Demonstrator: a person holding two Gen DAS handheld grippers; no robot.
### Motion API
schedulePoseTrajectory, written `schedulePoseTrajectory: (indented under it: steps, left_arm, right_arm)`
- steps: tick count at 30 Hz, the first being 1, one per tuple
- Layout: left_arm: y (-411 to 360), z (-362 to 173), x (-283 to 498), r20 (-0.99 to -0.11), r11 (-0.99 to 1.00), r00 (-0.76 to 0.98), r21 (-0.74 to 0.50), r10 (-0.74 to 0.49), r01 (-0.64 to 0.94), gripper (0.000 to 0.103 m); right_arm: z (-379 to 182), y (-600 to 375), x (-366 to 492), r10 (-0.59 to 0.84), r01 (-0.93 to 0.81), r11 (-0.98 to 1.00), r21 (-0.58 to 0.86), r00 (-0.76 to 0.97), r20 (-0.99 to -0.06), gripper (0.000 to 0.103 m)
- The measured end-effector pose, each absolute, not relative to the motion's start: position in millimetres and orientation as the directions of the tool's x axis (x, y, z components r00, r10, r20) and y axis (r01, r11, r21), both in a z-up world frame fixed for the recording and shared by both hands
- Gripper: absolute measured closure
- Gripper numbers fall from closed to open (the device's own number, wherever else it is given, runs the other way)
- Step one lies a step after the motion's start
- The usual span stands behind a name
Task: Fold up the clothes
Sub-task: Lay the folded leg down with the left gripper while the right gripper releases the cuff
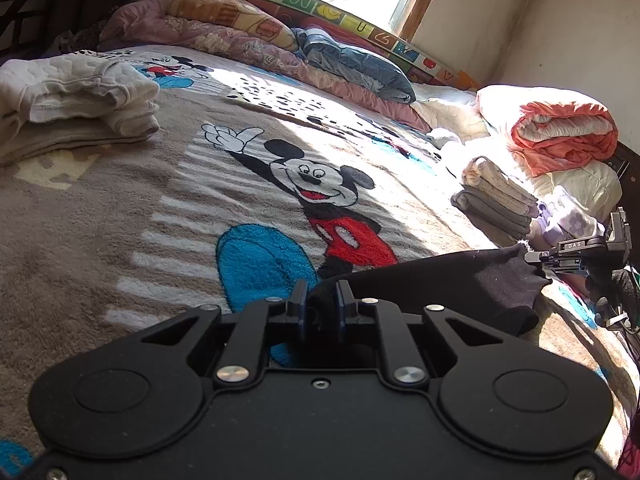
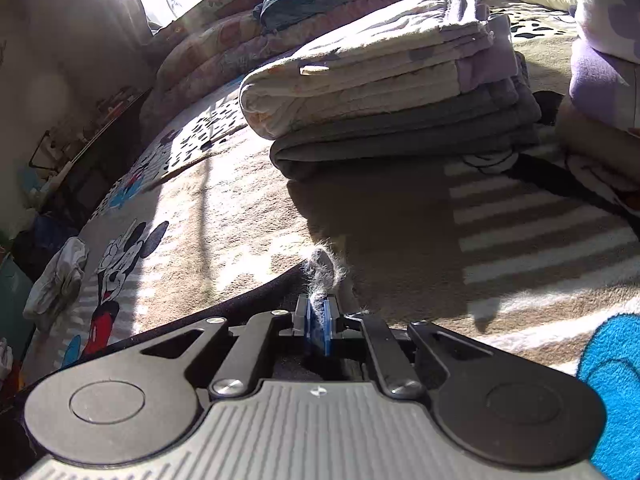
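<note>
A black garment (image 1: 448, 280) stretches low over the cartoon-mouse blanket (image 1: 160, 208) on the bed. My left gripper (image 1: 321, 304) is shut on its left end. At the far right of the left wrist view, my right gripper (image 1: 536, 258) holds the garment's other end. In the right wrist view, my right gripper (image 2: 319, 320) is shut on a thin fuzzy edge of the black garment (image 2: 256, 300), which runs off to the left beneath it. Little of the cloth shows there.
A folded stack of cream and grey clothes (image 2: 392, 92) lies just ahead of the right gripper, also seen as the folded stack (image 1: 496, 200). A white folded pile (image 1: 76, 96) sits at far left. Rolled quilts (image 1: 560, 132) and bedding (image 1: 240, 36) line the back wall.
</note>
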State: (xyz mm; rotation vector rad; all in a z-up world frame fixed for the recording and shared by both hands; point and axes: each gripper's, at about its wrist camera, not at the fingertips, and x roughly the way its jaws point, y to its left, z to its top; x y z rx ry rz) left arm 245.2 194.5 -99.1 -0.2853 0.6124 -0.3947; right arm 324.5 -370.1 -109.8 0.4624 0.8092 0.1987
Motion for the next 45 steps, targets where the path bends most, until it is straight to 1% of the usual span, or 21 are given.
schedulePoseTrajectory:
  steps: [5,7,12,14,15,16,18,20,22,25,27,29,31,33,34,35,38,41,43,44,45]
  left_arm:
    - [192.0,-100.9,246.6,-0.512,0.894,0.744,-0.356,-0.430,0.272,0.091]
    - [190.9,-100.9,246.0,-0.513,0.894,0.740,-0.348,-0.435,0.283,0.091]
    - [188.4,-99.5,245.1,-0.516,0.895,0.737,-0.334,-0.436,0.296,0.090]
    - [187.8,-96.9,242.9,-0.511,0.897,0.742,-0.320,-0.434,0.304,0.084]
    - [188.1,-94.9,241.4,-0.510,0.901,0.747,-0.310,-0.426,0.303,0.076]
    - [189.4,-92.3,239.3,-0.502,0.909,0.762,-0.296,-0.409,0.294,0.067]
    - [192.2,-87.1,235.2,-0.484,0.924,0.791,-0.268,-0.375,0.274,0.061]
    - [195.2,-81.6,230.7,-0.455,0.930,0.815,-0.255,-0.358,0.266,0.061]
    - [194.1,-75.0,226.5,-0.423,0.930,0.833,-0.247,-0.356,0.272,0.061]
    - [176.4,-68.8,219.3,-0.386,0.896,0.810,-0.240,-0.441,0.374,0.062]
    - [154.9,-68.9,215.9,-0.395,0.867,0.772,-0.205,-0.498,0.455,0.062]
    - [139.4,-74.0,217.0,-0.426,0.845,0.734,-0.186,-0.528,0.500,0.068]
    - [130.4,-84.1,221.7,-0.476,0.838,0.701,-0.172,-0.531,0.518,0.070]
    - [125.4,-96.9,227.4,-0.546,0.857,0.687,-0.125,-0.480,0.500,0.070]
    - [123.2,-102.5,229.1,-0.571,0.867,0.687,-0.092,-0.450,0.490,0.070]
    - [121.0,-108.0,230.7,-0.594,0.874,0.687,-0.060,-0.419,0.482,0.070]
    - [123.8,-108.4,231.1,-0.598,0.872,0.680,-0.067,-0.424,0.485,0.070]
    - [128.1,-105.7,230.3,-0.585,0.869,0.680,-0.093,-0.442,0.485,0.070]
    - [132.5,-101.0,228.2,-0.563,0.867,0.686,-0.118,-0.461,0.485,0.068]
    - [134.6,-98.6,226.7,-0.550,0.864,0.690,-0.130,-0.471,0.486,0.067]
    - [136.8,-96.2,225.1,-0.536,0.862,0.694,-0.141,-0.480,0.487,0.067]
  right_arm:
    - [-114.3,-362.9,332.5,0.308,-0.003,0.911,0.412,0.669,-0.676,0.095]
    - [-112.8,-359.2,332.0,0.260,0.003,0.934,0.358,0.682,-0.683,0.092]
    - [-94.7,-358.6,319.6,0.161,0.022,0.962,0.271,0.756,-0.634,0.087]
    - [-85.2,-355.1,309.7,0.166,-0.001,0.964,0.265,0.781,-0.602,0.085]
    - [-81.9,-350.6,304.4,0.182,-0.027,0.965,0.260,0.784,-0.594,0.084]
    - [-79.4,-344.8,299.4,0.193,-0.052,0.967,0.248,0.785,-0.589,0.079]
    - [-77.8,-326.4,288.1,0.226,-0.116,0.969,0.219,0.777,-0.587,0.073]
    - [-77.5,-306.6,277.5,0.265,-0.177,0.963,0.205,0.766,-0.585,0.072]
    - [-79.2,-286.6,270.2,0.314,-0.219,0.948,0.230,0.753,-0.578,0.071]
    - [-80.6,-252.2,259.0,0.389,-0.295,0.921,0.254,0.730,-0.563,0.071]
    - [-80.5,-228.6,251.8,0.441,-0.346,0.897,0.275,0.716,-0.541,0.071]
    - [-81.4,-208.5,244.7,0.502,-0.392,0.865,0.313,0.701,-0.507,0.071]
    - [-88.6,-184.0,238.5,0.537,-0.440,0.844,0.307,0.673,-0.509,0.071]
    - [-105.0,-164.1,238.9,0.518,-0.456,0.850,0.262,0.640,-0.568,0.071]
    - [-112.1,-158.3,237.1,0.506,-0.464,0.854,0.234,0.643,-0.575,0.071]
    - [-117.5,-155.1,232.9,0.500,-0.474,0.856,0.205,0.661,-0.560,0.071]
    - [-112.9,-149.1,226.0,0.476,-0.482,0.864,0.150,0.680,-0.557,0.071]
    - [-103.4,-155.4,210.8,0.467,-0.481,0.870,0.114,0.724,-0.508,0.070]
    - [-99.5,-165.7,202.6,0.479,-0.473,0.870,0.136,0.747,-0.462,0.068]
    - [-99.2,-170.0,201.7,0.477,-0.462,0.874,0.152,0.751,-0.457,0.067]
    - [-101.3,-172.6,203.9,0.453,-0.436,0.887,0.154,0.751,-0.480,0.066]
